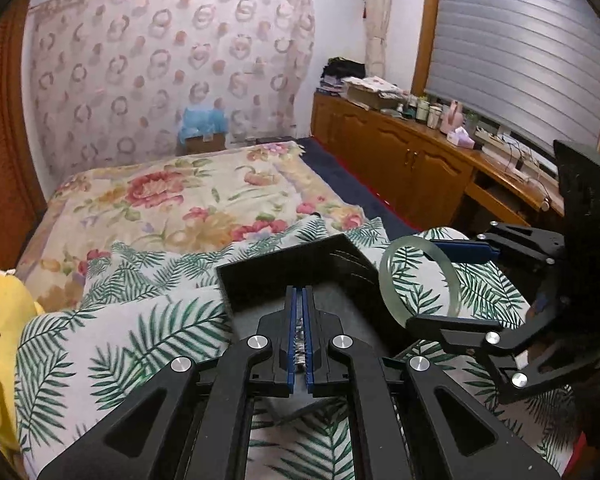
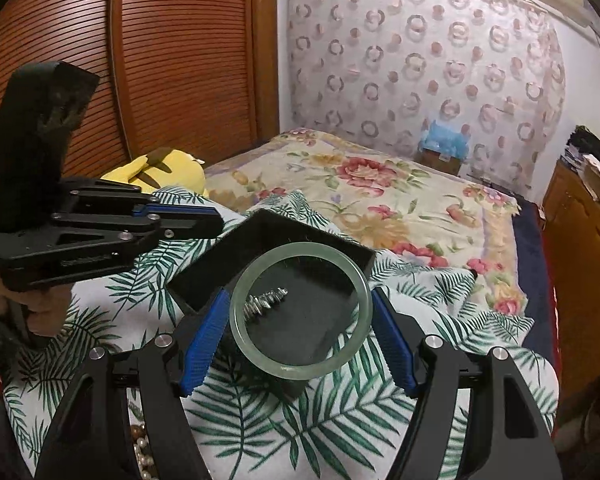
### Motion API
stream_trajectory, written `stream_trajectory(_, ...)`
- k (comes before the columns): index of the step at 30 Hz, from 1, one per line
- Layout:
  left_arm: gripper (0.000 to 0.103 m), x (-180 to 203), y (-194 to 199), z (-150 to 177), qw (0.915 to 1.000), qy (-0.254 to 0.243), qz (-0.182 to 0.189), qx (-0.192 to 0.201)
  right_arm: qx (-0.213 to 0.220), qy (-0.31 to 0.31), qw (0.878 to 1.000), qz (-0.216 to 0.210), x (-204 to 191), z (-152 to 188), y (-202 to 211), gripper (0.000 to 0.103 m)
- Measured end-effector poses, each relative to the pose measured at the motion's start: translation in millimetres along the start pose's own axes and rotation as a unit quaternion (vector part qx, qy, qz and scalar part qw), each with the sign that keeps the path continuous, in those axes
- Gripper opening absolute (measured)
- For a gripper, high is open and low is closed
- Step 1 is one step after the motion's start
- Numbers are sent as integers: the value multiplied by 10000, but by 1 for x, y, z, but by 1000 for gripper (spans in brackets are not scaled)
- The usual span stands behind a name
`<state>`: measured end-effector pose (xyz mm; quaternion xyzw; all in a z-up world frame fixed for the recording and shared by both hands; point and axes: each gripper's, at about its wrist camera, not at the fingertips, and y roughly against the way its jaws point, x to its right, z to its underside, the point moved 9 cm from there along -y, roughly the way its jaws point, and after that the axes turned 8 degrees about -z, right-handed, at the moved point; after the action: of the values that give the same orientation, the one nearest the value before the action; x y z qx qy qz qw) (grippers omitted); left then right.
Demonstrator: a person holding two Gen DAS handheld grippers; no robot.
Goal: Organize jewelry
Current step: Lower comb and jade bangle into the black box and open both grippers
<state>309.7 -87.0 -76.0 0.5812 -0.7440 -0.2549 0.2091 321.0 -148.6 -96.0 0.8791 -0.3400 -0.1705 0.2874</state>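
A black square tray lies on the fern-print cloth on the bed. A silver chain piece lies inside it. My right gripper is shut on a pale green jade bangle and holds it over the tray's near side; the bangle also shows in the left wrist view. My left gripper is shut over the tray, with a bit of silver showing between its blue pads. In the right wrist view the left gripper hovers at the tray's left edge.
A pearl strand lies on the cloth under the right gripper. A yellow plush toy sits at the bed's left side. A floral blanket covers the far bed. A wooden cabinet with clutter stands to the right.
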Motion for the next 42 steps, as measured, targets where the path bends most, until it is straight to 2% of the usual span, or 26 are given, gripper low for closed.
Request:
stream_trajectory(8, 5, -24, 15, 10, 9996, 215, -193, 23, -99, 165, 9998, -108, -11, -6, -20, 73)
stream_trajectory(10, 18, -29, 17, 15, 9994, 234, -254, 7, -156, 176, 9996, -120, -12, -8, -27, 74)
stream_trajectory(12, 25, -31, 19, 17, 9992, 246, -299, 19, -225, 145, 9996, -135, -11, -10, -36, 74)
stream_trajectory(17, 33, -37, 26, 25, 9988, 286, -385, 6, -317, 30, 9992, -224, -9, -12, -51, 74)
stream_trajectory(26, 45, -43, 32, 41, 9982, 272, -526, -89, -497, 80, 9986, -139, -11, -4, -66, 74)
stream_trajectory(28, 45, -44, 33, 46, 9981, 280, -534, -126, -490, 92, 9987, -104, -11, -3, -66, 78)
stream_trajectory(32, 48, -45, 40, 52, 9979, 302, -547, -148, -423, 79, 9991, -50, -11, -6, -59, 78)
stream_trajectory(34, 55, -45, 46, 55, 9978, 301, -568, -134, -350, 58, 9994, -50, -13, -7, -51, 78)
stream_trajectory(39, 63, -44, 60, 67, 9979, 286, -569, -115, -191, 44, 9998, -35, -29, -2, -25, 78)
stream_trajectory(40, 69, -43, 64, 70, 9979, 279, -567, -104, -170, 55, 9998, -17, -34, 0, -20, 78)
stream_trajectory(42, 74, -41, 70, 74, 9981, 266, -554, -77, -140, 68, 9999, -4, -43, 5, -11, 78)
